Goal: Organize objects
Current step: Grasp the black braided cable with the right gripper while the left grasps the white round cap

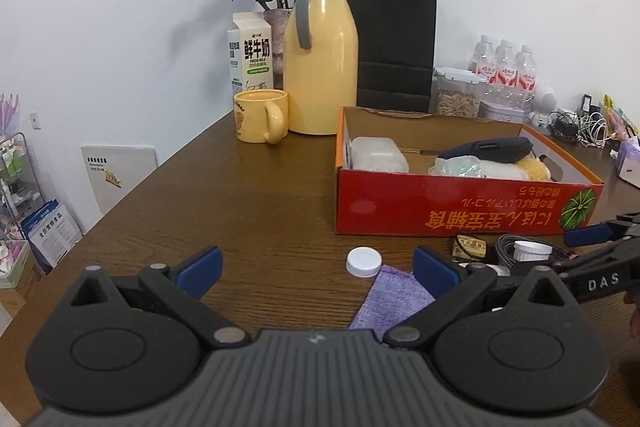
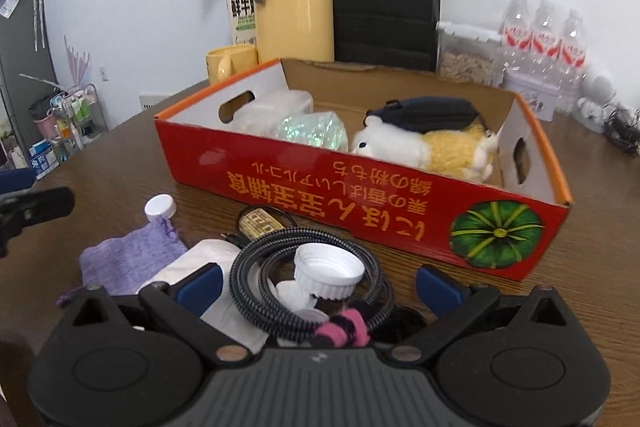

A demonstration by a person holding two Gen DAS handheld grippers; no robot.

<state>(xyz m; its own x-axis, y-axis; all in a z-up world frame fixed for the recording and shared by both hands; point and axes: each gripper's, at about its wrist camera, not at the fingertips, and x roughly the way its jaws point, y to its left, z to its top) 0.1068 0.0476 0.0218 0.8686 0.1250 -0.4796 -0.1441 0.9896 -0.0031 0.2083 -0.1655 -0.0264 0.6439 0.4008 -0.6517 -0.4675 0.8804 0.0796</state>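
A red cardboard box [image 1: 460,211] stands on the brown table; it also shows in the right wrist view [image 2: 320,195]. It holds a plush toy [image 2: 432,147], a dark pouch [image 2: 428,115], a clear plastic container [image 2: 272,111] and a shiny wrapped item [image 2: 312,131]. In front of it lie a purple cloth [image 1: 394,301], a white cap [image 1: 363,262], a coiled braided cable [image 2: 260,267], a white ribbed cap [image 2: 330,273] and a small tan label item [image 2: 258,223]. My left gripper [image 1: 318,269] is open above the cloth. My right gripper [image 2: 320,285] is open around the cable pile.
A yellow thermos [image 1: 322,55], yellow mug [image 1: 262,115], milk carton [image 1: 252,55], dried roses and a black paper bag [image 1: 394,39] stand at the back. Water bottles [image 1: 504,71], a nut jar and cables sit at the right. A pink-black striped item [image 2: 344,331] lies near my right gripper.
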